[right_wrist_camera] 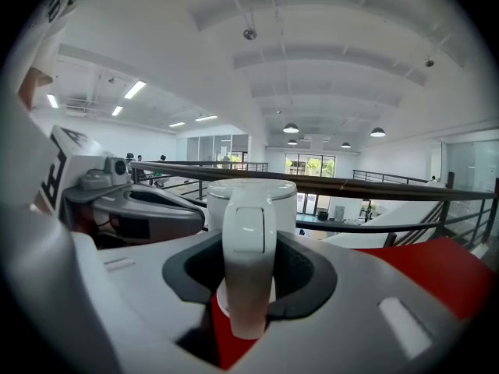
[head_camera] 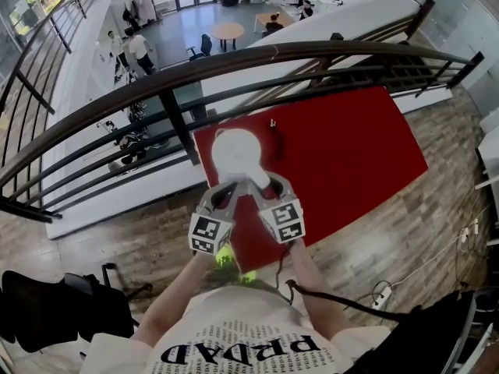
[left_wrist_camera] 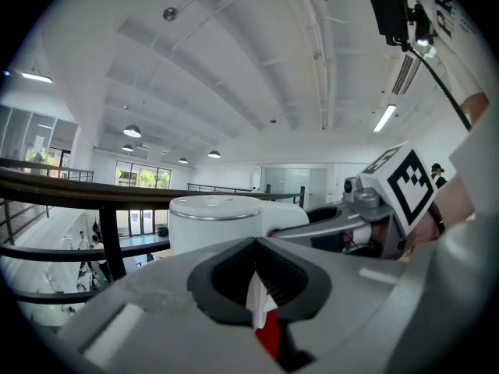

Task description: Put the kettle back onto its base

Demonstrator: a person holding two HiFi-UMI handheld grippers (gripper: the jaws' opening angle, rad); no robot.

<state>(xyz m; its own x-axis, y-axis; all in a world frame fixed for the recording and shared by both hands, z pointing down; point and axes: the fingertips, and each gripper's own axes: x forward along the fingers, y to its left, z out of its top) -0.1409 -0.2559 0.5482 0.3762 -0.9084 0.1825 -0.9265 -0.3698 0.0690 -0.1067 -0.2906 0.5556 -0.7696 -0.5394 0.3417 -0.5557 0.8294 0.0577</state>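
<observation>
- The white plastic electric kettle (head_camera: pixel 236 153) sits at 12 o'clock from the 2 tools, over the left end of the red rectangular table (head_camera: pixel 351 146). Whether it rests on the table or hangs just above it I cannot tell. No view shows its base.
- It looks rigid, smooth and rather slippery. It is probably light if empty and nose-heavy if filled, so it would swing about a narrow grip.
- The upright white handle (right_wrist_camera: pixel 248 263) is the sensible hold. It should be taken high, near the lid, to keep the body from tipping.
- The right tool (head_camera: pixel 263 184) is clenched on that handle, which fills the hollow between its black pads.
- The left tool (head_camera: pixel 232 187) has its jaws drawn together just beside the handle. Only a sliver of white and red shows through its hollow, and it does not appear to be gripping the kettle.
- The table top is flat, bare and matte. A small dark object (head_camera: pixel 273 123) lies at 1 o'clock from the kettle.
- A curved dark metal railing (head_camera: pixel 156 76) runs at 12 o'clock, close behind the table, with a lower hall (head_camera: pixel 227 31) far beneath it.
- A wooden plank floor (head_camera: pixel 405 232) with loose cables lies at 4 o'clock, and a black chair (head_camera: pixel 54 310) stands at 8 o'clock.
</observation>
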